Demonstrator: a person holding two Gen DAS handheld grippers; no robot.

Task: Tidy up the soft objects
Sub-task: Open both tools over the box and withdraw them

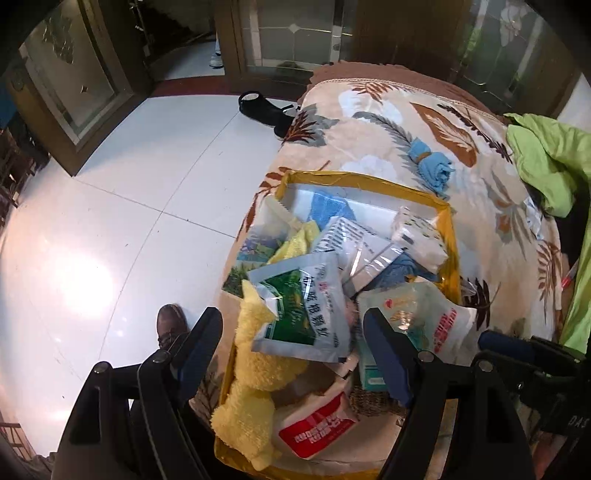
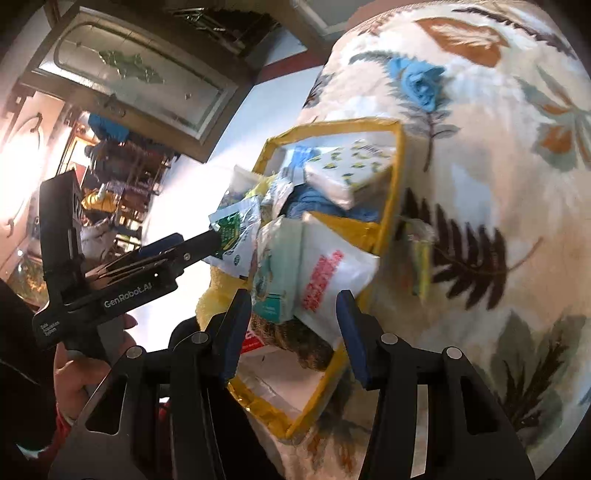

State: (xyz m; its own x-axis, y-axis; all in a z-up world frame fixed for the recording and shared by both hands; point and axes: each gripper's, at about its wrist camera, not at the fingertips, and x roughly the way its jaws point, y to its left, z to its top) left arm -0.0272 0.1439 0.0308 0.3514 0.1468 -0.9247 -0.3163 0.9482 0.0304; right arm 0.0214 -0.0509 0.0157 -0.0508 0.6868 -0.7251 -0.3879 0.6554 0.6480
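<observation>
A yellow-rimmed box (image 1: 369,182) sits on a leaf-patterned blanket (image 1: 388,110), heaped with soft packets, tissue packs and cloths. A yellow plush toy (image 1: 255,369) lies at its near left edge. A green-and-silver packet (image 1: 299,306) rests on top. My left gripper (image 1: 293,332) is open above the heap, its jaws on either side of that packet. In the right wrist view the left gripper (image 2: 218,236) reaches to the packet (image 2: 236,229). My right gripper (image 2: 293,306) is open and empty above a white packet with red print (image 2: 325,273). A blue rolled cloth (image 1: 432,164) lies on the blanket beyond the box.
A green garment (image 1: 546,158) lies at the blanket's right edge. White tiled floor (image 1: 129,206) spreads to the left, with a black shoe (image 1: 262,107) near the blanket and a brown shoe (image 1: 170,325) close by. Glass-panelled doors (image 1: 291,33) stand behind.
</observation>
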